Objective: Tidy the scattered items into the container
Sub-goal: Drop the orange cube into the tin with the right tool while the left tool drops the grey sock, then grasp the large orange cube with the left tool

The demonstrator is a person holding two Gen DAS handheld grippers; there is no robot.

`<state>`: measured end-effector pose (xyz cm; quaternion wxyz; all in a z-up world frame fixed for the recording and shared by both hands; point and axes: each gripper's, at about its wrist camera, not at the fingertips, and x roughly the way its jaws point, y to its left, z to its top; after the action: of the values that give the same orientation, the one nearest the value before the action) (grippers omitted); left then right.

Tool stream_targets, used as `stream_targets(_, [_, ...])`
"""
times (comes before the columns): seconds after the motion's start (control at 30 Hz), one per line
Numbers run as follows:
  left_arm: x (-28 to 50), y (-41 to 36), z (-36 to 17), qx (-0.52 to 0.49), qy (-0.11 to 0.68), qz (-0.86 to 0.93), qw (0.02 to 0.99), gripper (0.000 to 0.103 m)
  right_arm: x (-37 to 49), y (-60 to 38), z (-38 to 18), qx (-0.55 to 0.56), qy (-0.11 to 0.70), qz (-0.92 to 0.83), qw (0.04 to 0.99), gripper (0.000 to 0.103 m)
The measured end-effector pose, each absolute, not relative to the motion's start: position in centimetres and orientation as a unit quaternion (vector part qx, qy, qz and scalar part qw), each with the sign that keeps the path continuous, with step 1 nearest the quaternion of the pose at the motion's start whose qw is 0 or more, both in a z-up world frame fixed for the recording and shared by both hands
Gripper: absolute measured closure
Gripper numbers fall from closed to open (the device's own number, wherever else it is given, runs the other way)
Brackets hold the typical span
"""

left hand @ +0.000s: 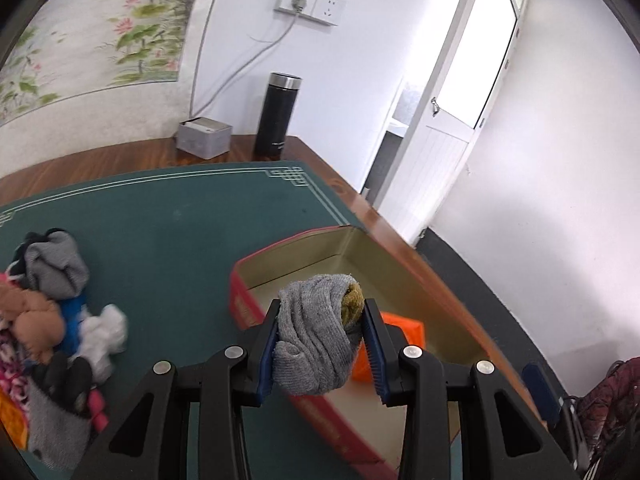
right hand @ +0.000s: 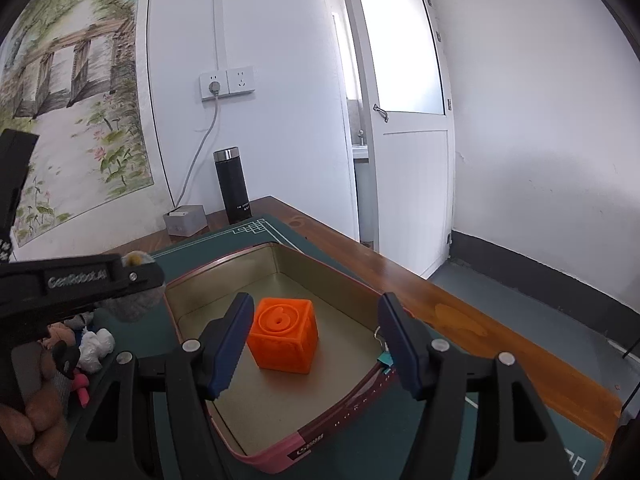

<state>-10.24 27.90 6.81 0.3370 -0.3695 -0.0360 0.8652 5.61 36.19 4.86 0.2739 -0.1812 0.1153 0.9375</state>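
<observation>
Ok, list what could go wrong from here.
1. The left gripper holds the rolled grey sock near the tin wall; released early, it may land on the green mat.
2. The open right gripper hangs over the orange cube and could collide with the incoming left one.

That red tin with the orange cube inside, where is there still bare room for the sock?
The red metal tin has bare floor on all sides of the orange numbered cube, widest toward the far corner. The rolled grey sock sits clamped in the left gripper. The sock pile is crowded.
</observation>
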Motion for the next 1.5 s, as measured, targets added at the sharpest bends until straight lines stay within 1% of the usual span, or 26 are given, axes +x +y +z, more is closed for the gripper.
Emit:
stream_targets(0.13, [-11.1, 29.4, 6.6, -0.376, -0.047, 0.855, 0.354, 0.063, 5.5, 35.9, 4.8, -0.184, 0.115, 0.938, 0.269, 0.034])
stream_targets(0.17, [-11.3, 29.6, 6.4, -0.378, -0.044, 0.855, 0.354, 0.061, 5.5, 35.8, 4.8, -0.185, 0.112, 0.939, 0.268, 0.034])
stream_targets(0.23, [-11.4, 30.1, 6.0, -0.383, -0.032, 0.851, 0.358, 0.06, 5.5, 35.5, 4.8, -0.185, 0.11, 0.94, 0.266, 0.034])
stream_targets(0.27, [-11.4, 30.3, 5.8, -0.387, -0.023, 0.849, 0.359, 0.048, 5.5, 35.5, 4.8, -0.185, 0.11, 0.94, 0.265, 0.034])
stream_targets(0.3, [-11.5, 30.4, 5.6, -0.389, -0.019, 0.85, 0.356, 0.029, 5.5, 35.4, 4.8, -0.184, 0.11, 0.94, 0.264, 0.034])
stream_targets(0.33, [-11.4, 30.2, 5.8, -0.384, -0.022, 0.853, 0.354, 0.021, 5.6, 35.4, 4.8, -0.184, 0.111, 0.94, 0.264, 0.034])
stream_targets(0.37, [-11.3, 30.0, 5.9, -0.38, -0.025, 0.855, 0.351, 0.017, 5.6, 35.4, 4.8, -0.184, 0.112, 0.94, 0.263, 0.034])
stream_targets(0.43, [-11.2, 29.5, 6.2, -0.373, -0.031, 0.86, 0.347, 0.017, 5.6, 35.4, 4.7, -0.186, 0.114, 0.94, 0.262, 0.032])
stream_targets(0.7, [-10.3, 27.4, 8.3, -0.341, -0.044, 0.879, 0.329, 0.017, 5.2, 35.1, 4.4, -0.189, 0.109, 0.942, 0.255, 0.032])
stream_targets(0.93, [-9.3, 25.8, 9.9, -0.326, -0.046, 0.89, 0.316, 0.017, 5.1, 33.8, 4.7, -0.173, 0.099, 0.955, 0.219, 0.031])
stream_targets(0.97, [-9.1, 25.3, 10.1, -0.325, -0.047, 0.891, 0.313, 0.017, 5.1, 33.5, 4.7, -0.169, 0.096, 0.958, 0.21, 0.031])
stream_targets(1.03, [-8.7, 24.5, 10.2, -0.324, -0.045, 0.893, 0.309, 0.017, 5.1, 32.8, 4.8, -0.163, 0.088, 0.963, 0.195, 0.026])
stream_targets(1.1, [-8.3, 23.4, 10.3, -0.324, -0.039, 0.897, 0.297, 0.017, 4.9, 31.9, 4.8, -0.161, 0.077, 0.967, 0.183, 0.025])
stream_targets(1.23, [-7.7, 19.6, 10.6, -0.319, -0.025, 0.911, 0.26, 0.017, 4.6, 30.2, 4.3, -0.163, 0.054, 0.972, 0.158, 0.025])
stream_targets(1.37, [-7.4, 13.8, 10.4, -0.314, -0.027, 0.927, 0.203, 0.017, 4.6, 28.3, 3.9, -0.161, 0.036, 0.979, 0.122, 0.025])
stream_targets(1.5, [-7.8, 7.5, 9.2, -0.325, -0.01, 0.936, 0.133, 0.017, 4.4, 25.9, 3.3, -0.163, 0.006, 0.983, 0.085, 0.023])
